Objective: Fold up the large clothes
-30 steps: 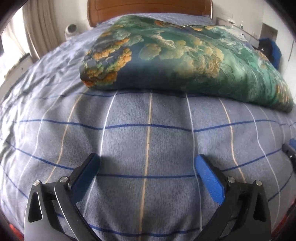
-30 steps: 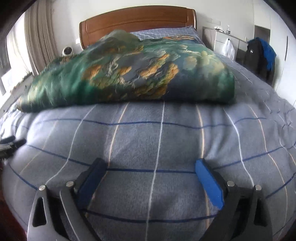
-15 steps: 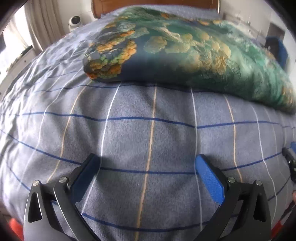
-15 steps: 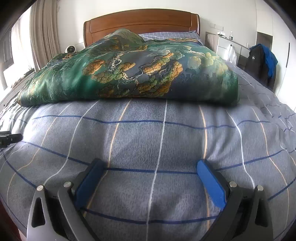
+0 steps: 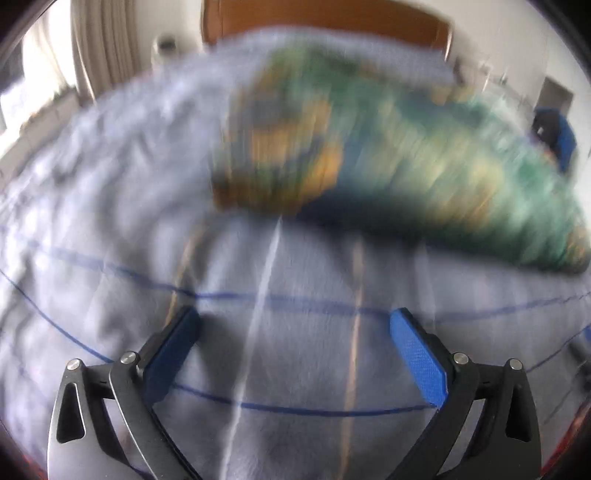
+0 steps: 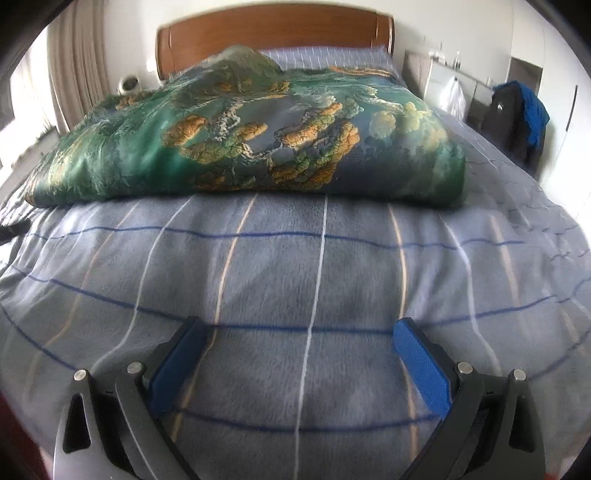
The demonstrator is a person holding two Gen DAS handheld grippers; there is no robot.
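- Grey-blue fleece, crossed by blue, white and tan lines, covers the bed [image 6: 314, 280] from the near edge to the wooden headboard [image 6: 273, 33] at the far end; both views are filled by it.
- Green, navy and orange printed fabric — the large folded cloth [image 6: 258, 140] — is seen lying across the far half of the bed, on top of the fleece, well apart from both grippers. In the left wrist view the same cloth [image 5: 388, 155] is heavily blurred, so little detail can be read there.
- Its long axis is judged to run left to right across the bed, parallel to the headboard; a thick rounded fold edge faces near, and the bulk is heaped higher toward the far left.
- For the step in hand, judged to be an approach to that near edge, the two grippers would best be brought to opposite ends of the edge, so that the span is shared and the cloth is not dragged askew.
- The fingers should be slid low along the fleece and under the fold — only the printed layers should be pinched, not the bedcover beneath.
- The right gripper [image 6: 301, 347] is seen with its blue pads [image 6: 421, 369] spread wide, nothing between them, above the near part of the bed.
- The left gripper [image 5: 295, 339] is likewise spread wide and empty, its pads [image 5: 417, 354] sharp against a smeared background.
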